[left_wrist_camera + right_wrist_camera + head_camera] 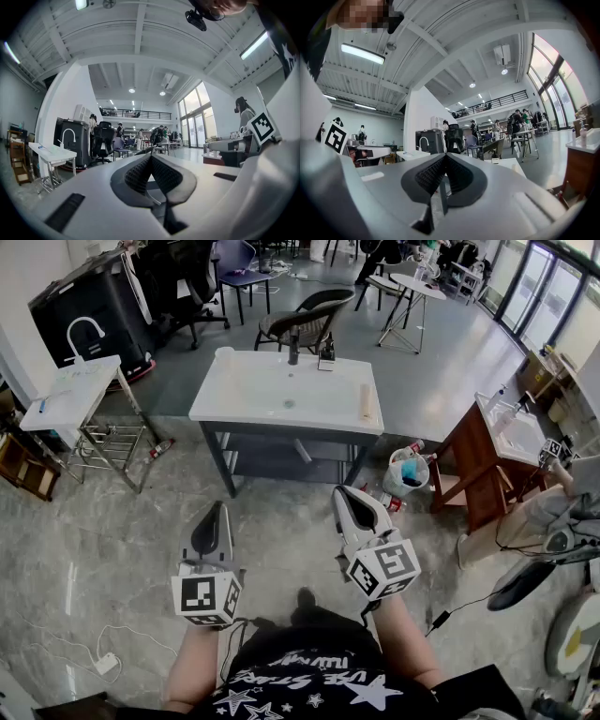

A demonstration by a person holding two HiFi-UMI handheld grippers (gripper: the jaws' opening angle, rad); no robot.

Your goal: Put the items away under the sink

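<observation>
Both level, closed: left hand-held gripper (217, 508), right hand-held gripper (340, 492).

We see a white rectangular sink top (286, 395), smooth and glossy like ceramic, on a dark matt metal frame (217, 463). The pale grey floor (103, 549) around the sink top looks polished and stone-like. To the right of the sink top stands a brown wooden cabinet (469, 470). The left gripper (217, 510) and right gripper (343, 495) have matt grey plastic shells and black ribbed pads (136, 173).

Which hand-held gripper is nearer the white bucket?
Right. The right hand-held gripper is a little left of the white bucket; the left hand-held gripper is much farther left.
</observation>
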